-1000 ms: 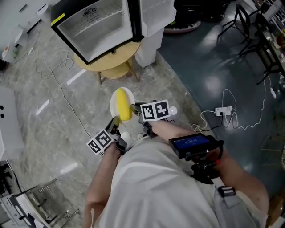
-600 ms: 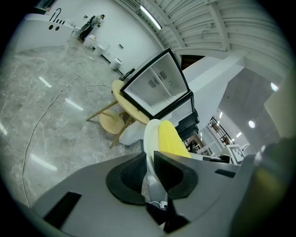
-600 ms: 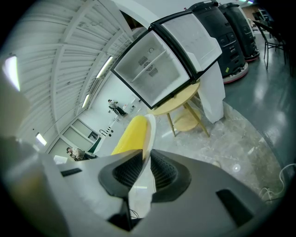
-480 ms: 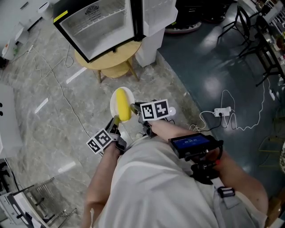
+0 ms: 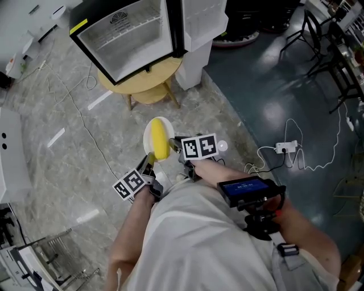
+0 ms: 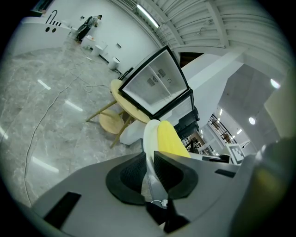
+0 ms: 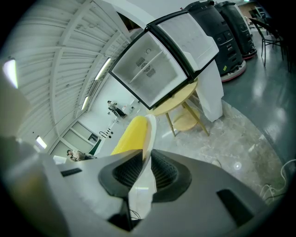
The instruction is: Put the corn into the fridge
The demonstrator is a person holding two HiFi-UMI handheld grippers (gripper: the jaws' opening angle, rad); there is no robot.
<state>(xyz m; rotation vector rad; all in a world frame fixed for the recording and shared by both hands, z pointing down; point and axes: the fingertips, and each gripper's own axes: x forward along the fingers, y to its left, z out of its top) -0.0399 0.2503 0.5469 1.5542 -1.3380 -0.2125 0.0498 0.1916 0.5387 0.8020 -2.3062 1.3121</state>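
Observation:
A yellow corn cob (image 5: 161, 140) lies on a small white plate (image 5: 152, 126) held over the floor in front of me. My left gripper (image 5: 149, 161) is shut on the plate's near left rim, and my right gripper (image 5: 175, 145) is shut on its right rim. In the left gripper view the plate (image 6: 149, 139) stands edge-on between the pads of the left gripper (image 6: 149, 173), with the corn (image 6: 171, 139) to its right. The right gripper view shows the right gripper (image 7: 143, 171) clamping the plate (image 7: 149, 134), with the corn (image 7: 129, 134) to its left. The small fridge (image 5: 131, 34) ahead stands open, its shelves bare.
The fridge rests on a round yellow table (image 5: 156, 71) with a stool (image 5: 149, 94) under it. Its white door (image 5: 202, 17) hangs open at the right. A thin cable (image 5: 74, 108) runs across the marble floor. A power strip (image 5: 284, 149) lies right; a wire rack (image 5: 51, 256) is lower left.
Both grippers keep hold of the plate with the corn. The plate and the fridge sit slightly lower and to the right in the head view.

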